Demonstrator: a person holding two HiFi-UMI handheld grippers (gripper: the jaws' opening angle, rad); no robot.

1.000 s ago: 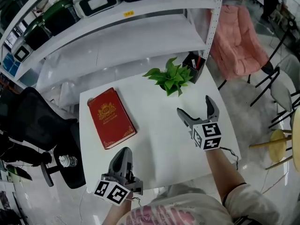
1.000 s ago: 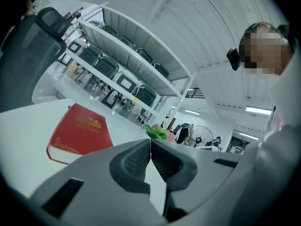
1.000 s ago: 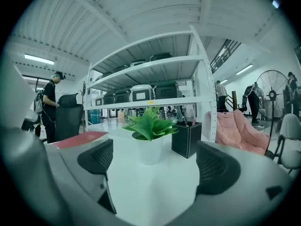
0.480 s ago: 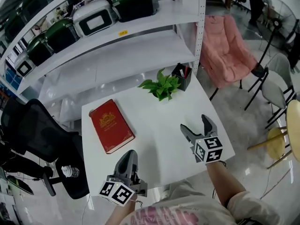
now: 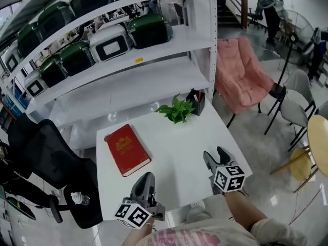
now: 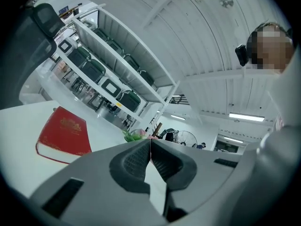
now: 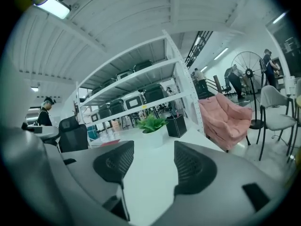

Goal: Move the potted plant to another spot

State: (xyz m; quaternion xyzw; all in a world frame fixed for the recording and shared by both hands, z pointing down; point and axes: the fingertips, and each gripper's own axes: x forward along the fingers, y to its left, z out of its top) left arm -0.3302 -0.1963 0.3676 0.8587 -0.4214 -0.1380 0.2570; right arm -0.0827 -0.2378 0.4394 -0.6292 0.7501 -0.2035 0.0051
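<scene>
Found the potted plant [image 5: 177,110] upright at the far edge of the table [image 5: 179,147], just left of the black pen holder [image 5: 197,102]. Saw the left claw [image 5: 147,176] pressed together, empty. Saw the right claw [image 5: 214,154] parted, lately closing, nothing between.

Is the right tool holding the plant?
No, the right tool has just been closing its jaws on nothing; the potted plant stands well beyond.

You get bright, even light from ceiling strip lights [image 6: 244,118]; both gripper views bow strongly toward dark, vignetted edges; shadows are faint.
</scene>
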